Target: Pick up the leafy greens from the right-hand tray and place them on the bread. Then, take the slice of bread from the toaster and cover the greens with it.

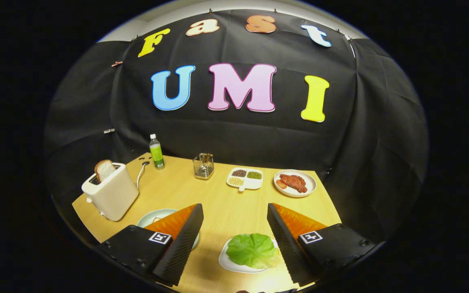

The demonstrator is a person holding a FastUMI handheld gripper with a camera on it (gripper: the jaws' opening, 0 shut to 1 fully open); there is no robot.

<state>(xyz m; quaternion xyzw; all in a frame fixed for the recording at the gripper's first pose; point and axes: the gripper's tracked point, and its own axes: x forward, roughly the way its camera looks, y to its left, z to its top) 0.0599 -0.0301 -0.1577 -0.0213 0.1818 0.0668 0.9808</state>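
A: Hand-held gripper state?
B: Fingers are standing wide apart, gripping nothing, hovering over the worktop.
A: Leafy greens?
B: Lying on a white tray, low between the two fingers, nearer the right one. Not touching either finger.
A: Bread?
B: One slice of bread is sticking up out of the white toaster, well off to the left beyond the left finger. A pale round plate is sitting beside the toaster, mostly hiding behind the left finger; can't tell what's on it.
A: Other stuff?
B: At the far side: a bottle with a green label, a small metal rack, a white divided dish of beans, and a white plate with meat. A white cord is trailing behind the toaster.
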